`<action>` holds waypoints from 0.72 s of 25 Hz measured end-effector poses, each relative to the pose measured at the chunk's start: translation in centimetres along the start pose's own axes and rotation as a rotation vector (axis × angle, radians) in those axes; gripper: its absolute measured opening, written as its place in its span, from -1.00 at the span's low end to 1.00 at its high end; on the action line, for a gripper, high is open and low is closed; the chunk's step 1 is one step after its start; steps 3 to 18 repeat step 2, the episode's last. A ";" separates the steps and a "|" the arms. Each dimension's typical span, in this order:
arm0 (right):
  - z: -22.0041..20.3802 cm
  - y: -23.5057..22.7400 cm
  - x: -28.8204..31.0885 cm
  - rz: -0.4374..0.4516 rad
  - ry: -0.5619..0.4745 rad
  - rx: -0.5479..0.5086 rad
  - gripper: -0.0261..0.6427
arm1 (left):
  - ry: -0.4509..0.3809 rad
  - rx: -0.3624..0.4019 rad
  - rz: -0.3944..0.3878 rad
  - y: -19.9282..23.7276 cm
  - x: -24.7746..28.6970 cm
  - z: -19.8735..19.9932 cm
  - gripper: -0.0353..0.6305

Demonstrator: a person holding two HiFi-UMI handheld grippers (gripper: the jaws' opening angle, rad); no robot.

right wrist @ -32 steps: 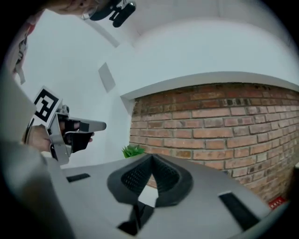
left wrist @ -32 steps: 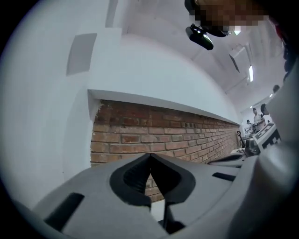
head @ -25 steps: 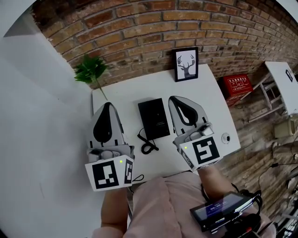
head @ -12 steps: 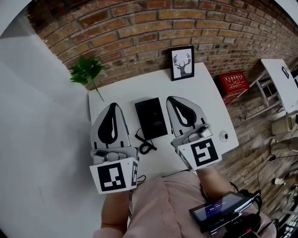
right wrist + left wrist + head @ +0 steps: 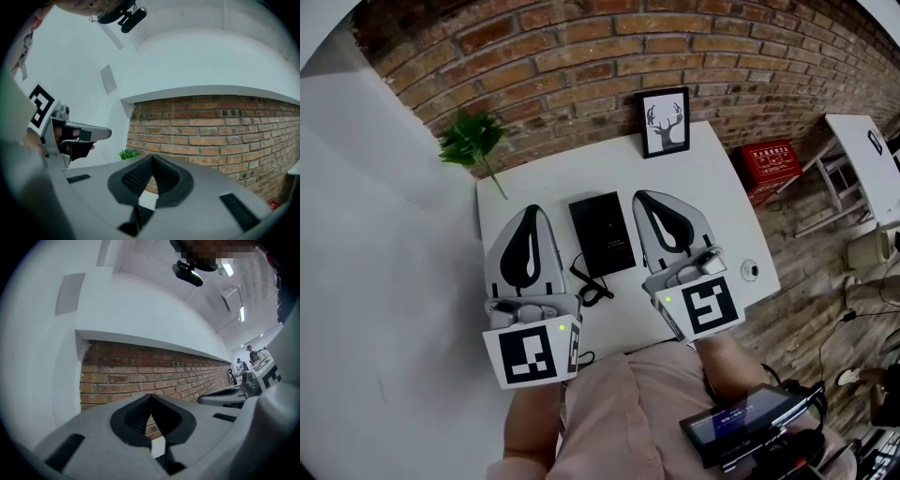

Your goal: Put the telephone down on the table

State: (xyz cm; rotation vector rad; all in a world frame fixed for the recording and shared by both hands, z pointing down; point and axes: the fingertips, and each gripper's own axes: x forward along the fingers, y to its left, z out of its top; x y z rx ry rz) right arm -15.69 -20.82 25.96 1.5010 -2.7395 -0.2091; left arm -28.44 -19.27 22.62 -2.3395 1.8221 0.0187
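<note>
**Telephone** (image 5: 602,234): black, flat and rectangular. It is laid on the white tabletop (image 5: 712,206), lengthwise toward the brick wall (image 5: 581,56), between the two hand-held grippers and gripped by neither. Its coiled cord (image 5: 592,292) is looped on the tabletop at the near end. Both are shown in the head view only.

**Left hand-held gripper** (image 5: 529,214): the jaws are closed together with nothing between them. This is read in the left gripper view, where the dark pads meet along one seam. The gripper is held roughly level along the tabletop's left side, with its tips pointed at the wall. The left marker cube (image 5: 532,352) is at the rear, with a forearm (image 5: 530,427) behind it.

**Right hand-held gripper** (image 5: 643,199): the jaws are likewise pressed together and empty. It is held level, side by side with the left one and just beside the telephone's right edge; contact cannot be told. The right marker cube (image 5: 703,307) is at the rear.

**Recorded in the head view alone:**
- a framed deer picture (image 5: 666,122) set against the wall at the tabletop's far edge
- a small round object (image 5: 752,272) near the right edge
- a red box (image 5: 772,164) on the floor
- a screen device (image 5: 741,422) at the person's waist

**Shared between views:** the green plant (image 5: 473,141) at the far left corner is seen in the head view and, beyond the jaws, in the right gripper view.

**Gripper views only:**
- the opposite gripper in profile, shown in each view
- the white wall (image 5: 140,310) above the brick band
- ceiling lights (image 5: 241,312), shown in the left gripper view
</note>
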 end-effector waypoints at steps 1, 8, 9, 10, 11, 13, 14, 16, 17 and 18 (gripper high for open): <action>0.0 0.0 0.0 0.000 0.000 0.001 -0.91 | 0.002 -0.001 -0.001 -0.1 0.0 -0.1 -0.88; 0.0 -0.1 -0.1 -0.001 -0.001 0.002 -0.91 | 0.003 -0.002 -0.002 -0.2 0.0 -0.1 -0.88; 0.0 -0.1 -0.1 -0.001 -0.001 0.002 -0.91 | 0.003 -0.002 -0.002 -0.2 0.0 -0.1 -0.88; 0.0 -0.1 -0.1 -0.001 -0.001 0.002 -0.91 | 0.003 -0.002 -0.002 -0.2 0.0 -0.1 -0.88; 0.0 -0.1 -0.1 -0.001 -0.001 0.002 -0.91 | 0.003 -0.002 -0.002 -0.2 0.0 -0.1 -0.88; 0.0 -0.1 -0.1 -0.001 -0.001 0.002 -0.91 | 0.003 -0.002 -0.002 -0.2 0.0 -0.1 -0.88; 0.0 -0.1 -0.1 -0.001 -0.001 0.002 -0.91 | 0.003 -0.002 -0.002 -0.2 0.0 -0.1 -0.88; 0.0 -0.1 -0.1 -0.001 -0.001 0.002 -0.91 | 0.003 -0.002 -0.002 -0.2 0.0 -0.1 -0.88; 0.0 -0.1 -0.1 -0.001 -0.001 0.002 -0.91 | 0.003 -0.002 -0.002 -0.2 0.0 -0.1 -0.88; 0.0 -0.1 -0.1 -0.001 -0.001 0.002 -0.91 | 0.003 -0.002 -0.002 -0.2 0.0 -0.1 -0.88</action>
